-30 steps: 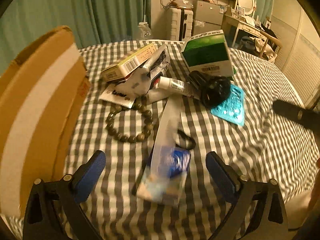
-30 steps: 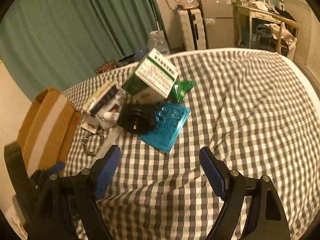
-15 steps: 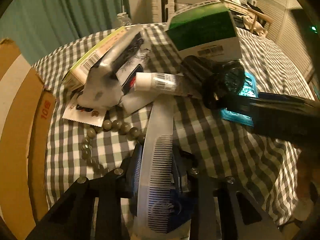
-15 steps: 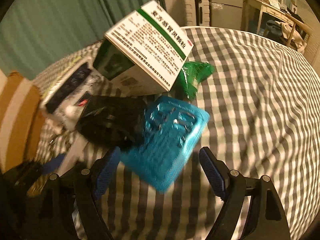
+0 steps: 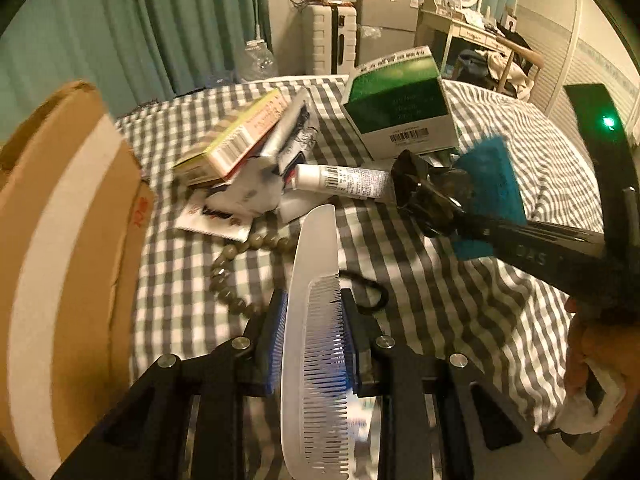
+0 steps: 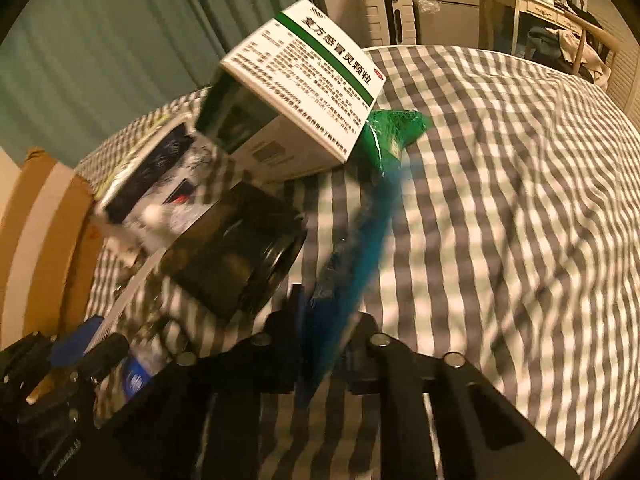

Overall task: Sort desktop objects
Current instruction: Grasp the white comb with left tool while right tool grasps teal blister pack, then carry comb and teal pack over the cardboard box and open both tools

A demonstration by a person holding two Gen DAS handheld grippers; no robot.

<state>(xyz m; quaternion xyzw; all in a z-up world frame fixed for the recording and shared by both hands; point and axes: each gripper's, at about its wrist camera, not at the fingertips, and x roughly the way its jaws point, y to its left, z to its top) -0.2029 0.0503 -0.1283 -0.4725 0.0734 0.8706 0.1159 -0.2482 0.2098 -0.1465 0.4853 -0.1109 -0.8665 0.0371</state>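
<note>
The left hand-held gripper (image 5: 314, 344) is clamped on a packaged comb (image 5: 316, 340), held just above the checked surface (image 5: 460, 288) at the near edge. The right hand-held gripper (image 6: 320, 344) has pinched the teal blister pack (image 6: 352, 256) by its thin edge, right of the black jar (image 6: 240, 252). That edge-on grip could let the pack twist free, or knock the jar. The green-and-white medicine box (image 6: 304, 80) reads "复方感冒灵颗粒"; the cardboard box (image 5: 68, 232) at left carries red print, probably digits.
</note>
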